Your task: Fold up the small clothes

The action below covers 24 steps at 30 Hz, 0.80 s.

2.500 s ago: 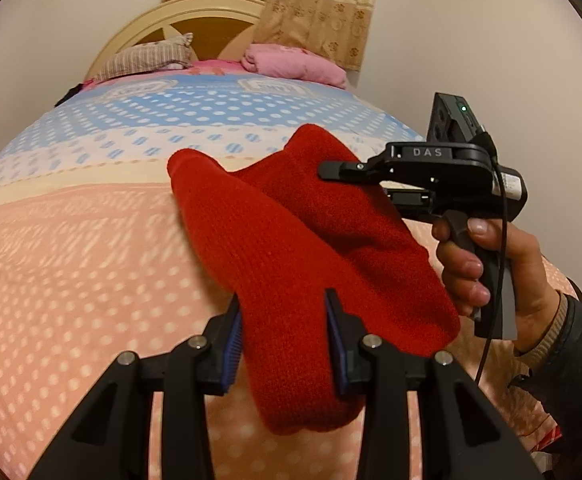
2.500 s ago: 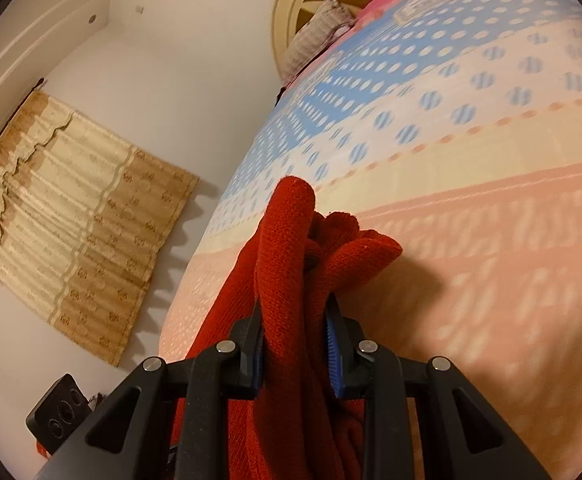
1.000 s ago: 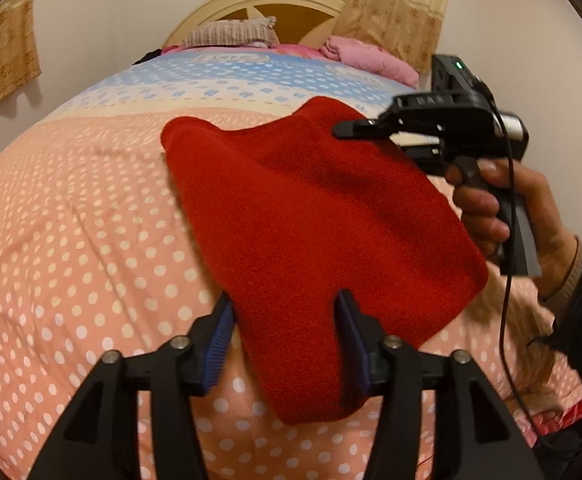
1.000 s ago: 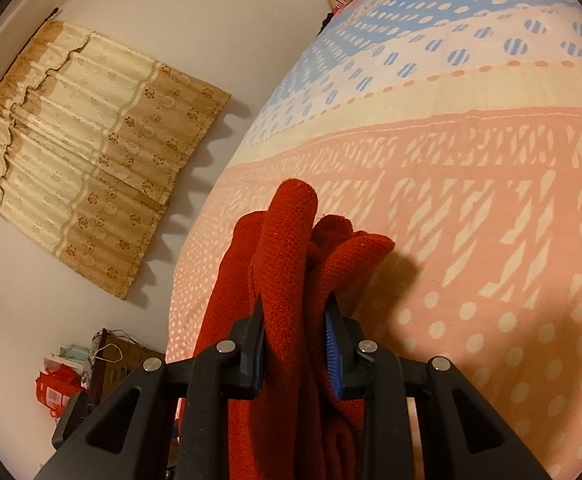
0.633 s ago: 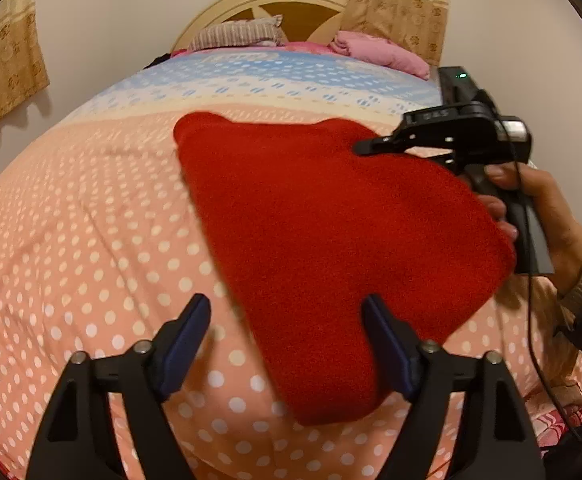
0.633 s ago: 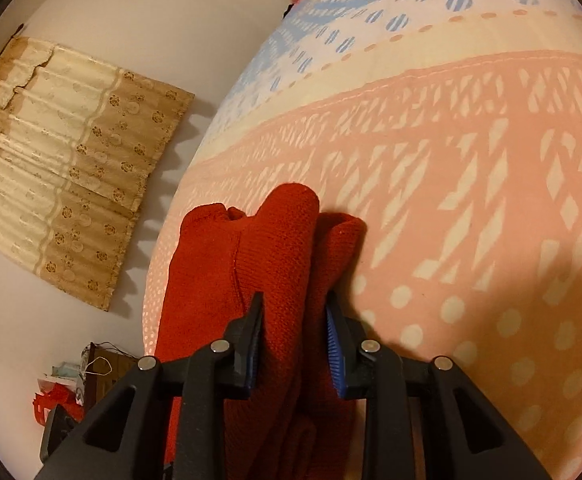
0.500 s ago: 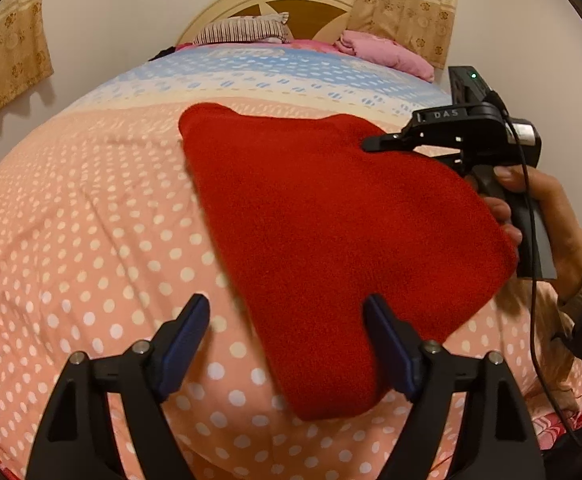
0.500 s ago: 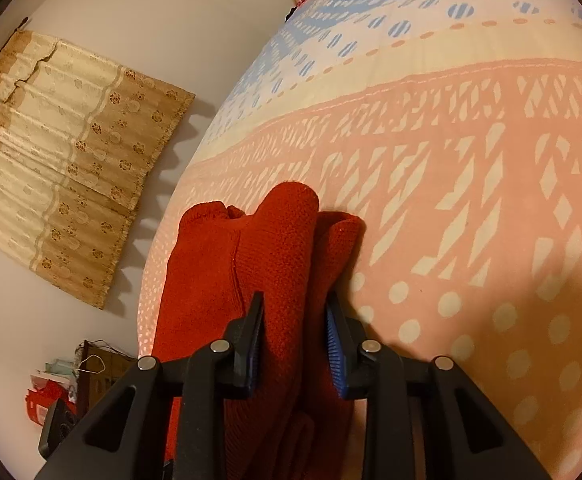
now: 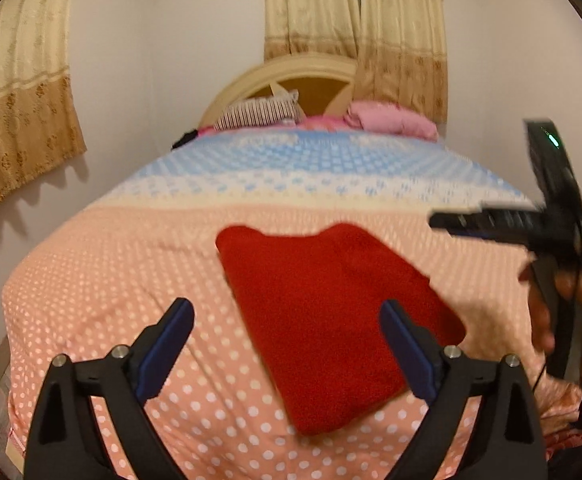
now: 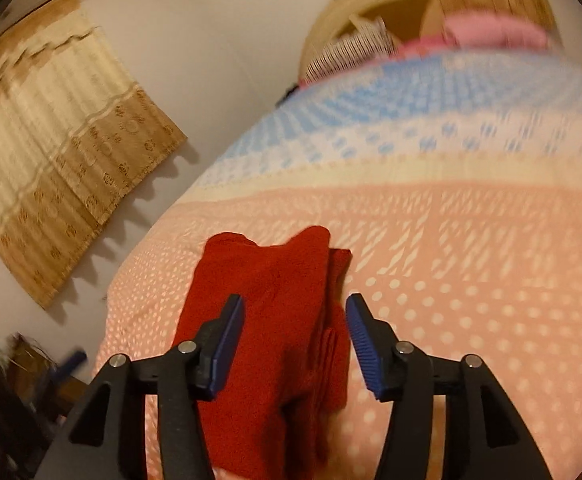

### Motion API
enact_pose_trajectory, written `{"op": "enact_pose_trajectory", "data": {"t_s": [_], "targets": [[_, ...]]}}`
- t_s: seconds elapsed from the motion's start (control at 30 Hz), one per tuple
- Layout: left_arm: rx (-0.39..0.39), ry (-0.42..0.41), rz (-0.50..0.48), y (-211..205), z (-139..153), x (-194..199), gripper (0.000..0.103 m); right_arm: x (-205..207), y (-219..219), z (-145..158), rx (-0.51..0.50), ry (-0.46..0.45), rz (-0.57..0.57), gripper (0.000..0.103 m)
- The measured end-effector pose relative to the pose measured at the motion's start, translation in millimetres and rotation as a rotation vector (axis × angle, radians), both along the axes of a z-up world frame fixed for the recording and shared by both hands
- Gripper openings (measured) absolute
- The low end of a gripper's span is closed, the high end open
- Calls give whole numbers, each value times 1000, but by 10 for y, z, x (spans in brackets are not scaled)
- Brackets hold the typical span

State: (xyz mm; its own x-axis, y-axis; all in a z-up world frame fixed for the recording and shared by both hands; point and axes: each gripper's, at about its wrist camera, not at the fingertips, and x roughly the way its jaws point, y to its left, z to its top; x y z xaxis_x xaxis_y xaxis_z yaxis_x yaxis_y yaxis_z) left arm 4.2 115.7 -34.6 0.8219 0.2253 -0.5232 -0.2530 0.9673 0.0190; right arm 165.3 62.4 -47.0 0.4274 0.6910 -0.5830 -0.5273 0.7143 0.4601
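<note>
Red knit garment (image 9: pixel 331 320) lies folded flat on your dotted bedspread (image 9: pixel 111 280), free of both tools. Your left gripper (image 9: pixel 287 344) has just been opening and its jaws stand wide, nothing pressed between them. Only the left view catches your right hand (image 9: pixel 563 304) off to the side. The right view shows your right gripper (image 10: pixel 295 340), jaws just opened partway, clear of the garment's stacked edges. Pillows (image 9: pixel 391 118) sit at the headboard (image 9: pixel 291 76), curtains (image 9: pixel 19 120) hang on the walls.

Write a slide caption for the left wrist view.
Left tool open above a folded red garment on the dotted bedspread; right tool alongside.
</note>
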Motion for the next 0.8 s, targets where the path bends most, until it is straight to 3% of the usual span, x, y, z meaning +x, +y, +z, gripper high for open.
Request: {"op": "enact_pose_trajectory", "data": {"t_s": [0.33,0.8], "targets": [[6,-63,7,24,190,-87,100,-817,-34,425,-83,-210,42,57],[4,-65,3,-54,188,-103,103,-1119,-4,604,-70,-297,79,58]]}}
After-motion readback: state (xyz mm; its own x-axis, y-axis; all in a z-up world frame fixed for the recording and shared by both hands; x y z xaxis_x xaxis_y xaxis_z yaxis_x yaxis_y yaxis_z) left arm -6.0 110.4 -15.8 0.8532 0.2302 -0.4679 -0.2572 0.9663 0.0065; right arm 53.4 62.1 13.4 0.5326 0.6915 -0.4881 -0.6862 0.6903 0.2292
